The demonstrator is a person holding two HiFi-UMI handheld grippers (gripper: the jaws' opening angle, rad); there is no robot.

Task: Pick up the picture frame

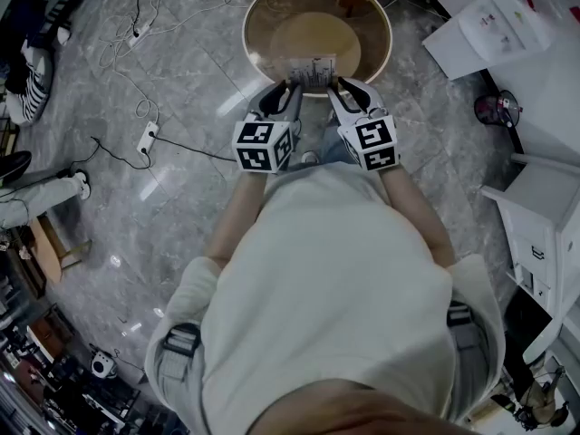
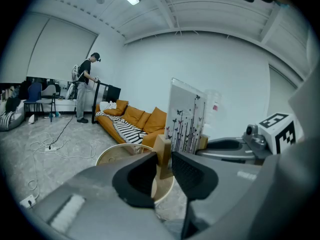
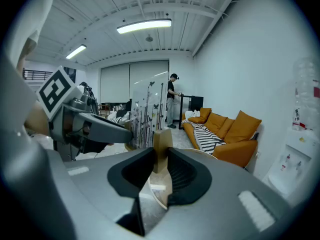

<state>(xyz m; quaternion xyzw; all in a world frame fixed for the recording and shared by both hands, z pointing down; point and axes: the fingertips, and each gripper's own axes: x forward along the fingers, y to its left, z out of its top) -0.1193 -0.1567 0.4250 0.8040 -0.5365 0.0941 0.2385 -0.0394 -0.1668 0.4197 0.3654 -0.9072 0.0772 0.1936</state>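
The picture frame (image 1: 313,68) is a clear upright panel printed with dark stems and butterflies (image 2: 186,118), standing in a wooden block at each end. My left gripper (image 1: 288,93) is shut on the left wooden block (image 2: 162,155). My right gripper (image 1: 338,90) is shut on the right wooden block (image 3: 161,146). The two grippers hold the frame between them over the near rim of the round wooden table (image 1: 263,16). The left gripper view has the right gripper (image 2: 235,146) beyond the panel. In the right gripper view the panel (image 3: 142,115) and the left gripper (image 3: 97,126) stand to the left.
Cables and a power strip (image 1: 147,137) lie on the marble floor left of the table. White furniture (image 1: 544,207) lines the right side. An orange sofa (image 2: 137,119) stands behind the table, and a person (image 2: 84,86) stands at a desk far off.
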